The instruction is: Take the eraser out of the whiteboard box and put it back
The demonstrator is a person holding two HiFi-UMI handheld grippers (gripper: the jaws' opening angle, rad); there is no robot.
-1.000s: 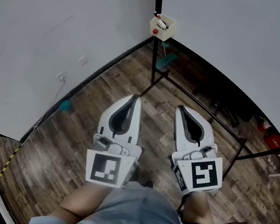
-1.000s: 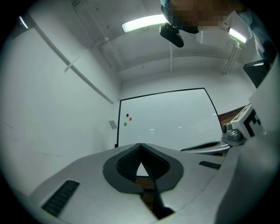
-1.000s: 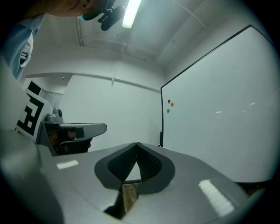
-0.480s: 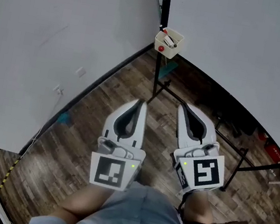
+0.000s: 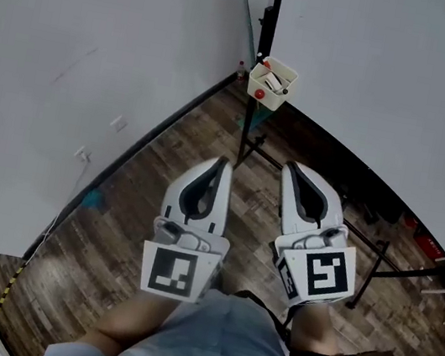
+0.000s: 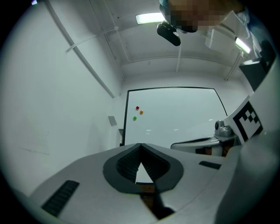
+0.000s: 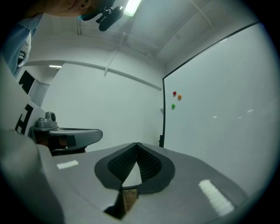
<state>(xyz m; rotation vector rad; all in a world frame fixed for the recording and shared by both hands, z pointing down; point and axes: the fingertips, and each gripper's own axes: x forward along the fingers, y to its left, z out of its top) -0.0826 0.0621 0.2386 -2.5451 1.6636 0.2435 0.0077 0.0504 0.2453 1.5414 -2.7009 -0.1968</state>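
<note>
Head view
- Left tongs [image 5: 222,163]: at 6 o'clock in the frame, pointing to 12 o'clock, held over the wooden floor [image 5: 137,201]; its marker cube [image 5: 175,271] sits at the near end.
- Right tongs [image 5: 289,168]: just beside the left tongs at their 3 o'clock, parallel and apart from them.
- Whiteboard box [image 5: 272,86]: pale open box at 12 o'clock from both tongs, well apart from them, hung on the black stand pole [image 5: 272,20]; red dot on its front.
- Eraser: several pale items lie in the box; which one is the eraser cannot be told.
- Whiteboard [image 5: 392,84]: large white panel at 1 to 3 o'clock.
- Wall [image 5: 72,61]: white, at 9 to 11 o'clock.

Left gripper view
- Left tongs [image 6: 140,145]: jaws drawn together, tips meeting, nothing between them.
- Whiteboard straight ahead at 12 o'clock, bearing a red magnet [image 6: 137,108], an orange magnet [image 6: 141,112] and a green magnet [image 6: 134,118].
- Right tongs visible at 3 o'clock.

Right gripper view
- Right tongs [image 7: 137,144]: jaws drawn together, tips meeting, nothing between them.
- Whiteboard at 2 o'clock with the same three magnets.
- Left tongs visible at 9 o'clock.
</note>
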